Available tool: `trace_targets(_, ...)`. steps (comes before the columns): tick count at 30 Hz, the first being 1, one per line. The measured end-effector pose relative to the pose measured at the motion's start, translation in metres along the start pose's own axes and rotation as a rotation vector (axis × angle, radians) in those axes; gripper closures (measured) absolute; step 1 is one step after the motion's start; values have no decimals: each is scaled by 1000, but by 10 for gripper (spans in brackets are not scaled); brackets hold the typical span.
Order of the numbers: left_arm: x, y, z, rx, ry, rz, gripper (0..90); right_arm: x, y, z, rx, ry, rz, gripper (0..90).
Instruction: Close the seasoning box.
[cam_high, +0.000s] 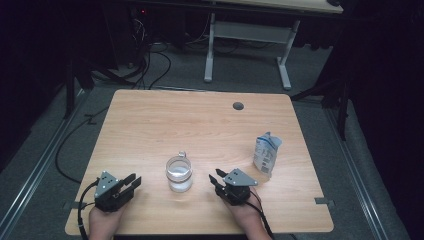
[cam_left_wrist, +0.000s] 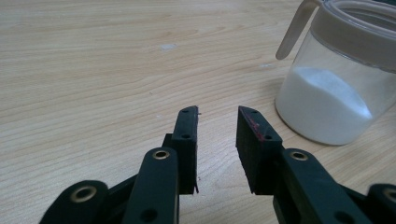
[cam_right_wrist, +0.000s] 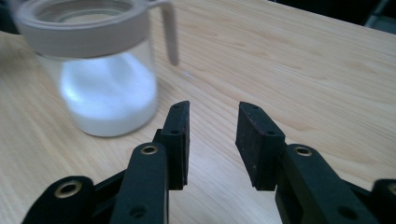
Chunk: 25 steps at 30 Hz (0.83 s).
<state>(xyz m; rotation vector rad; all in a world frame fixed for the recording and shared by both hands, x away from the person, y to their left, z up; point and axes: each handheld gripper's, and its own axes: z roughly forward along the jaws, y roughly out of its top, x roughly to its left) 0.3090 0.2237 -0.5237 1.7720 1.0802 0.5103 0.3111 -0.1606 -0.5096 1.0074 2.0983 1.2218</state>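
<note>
Black hand-held gripper (cam_high: 134, 182), brass rivets, grey three-cornered plates, trailing cables

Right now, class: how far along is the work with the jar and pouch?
Done: white powder sits in the jar, its top open. In hand: nothing; left gripper and right gripper flank it with jaws open. Left: apparently closing up; the pouch stands opened.
</note>
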Motion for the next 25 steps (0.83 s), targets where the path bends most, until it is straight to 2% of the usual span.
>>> trace_targets(8, -1, 0, 0, -2, 0, 4, 680, -35, -17, -28, -6, -78, 74, 611)
trace_targets(15, -2, 0, 1, -3, 5, 4, 629, -58, -36, -59, -6, -143, 120, 601)
trace_targets(20, -4, 0, 2, -1, 3, 10, 614, -64, -42, -63, -1, -152, 140, 597)
trace_targets(25, -4, 0, 0, -2, 3, 12, 612, -62, -40, -58, 1, -143, 124, 596)
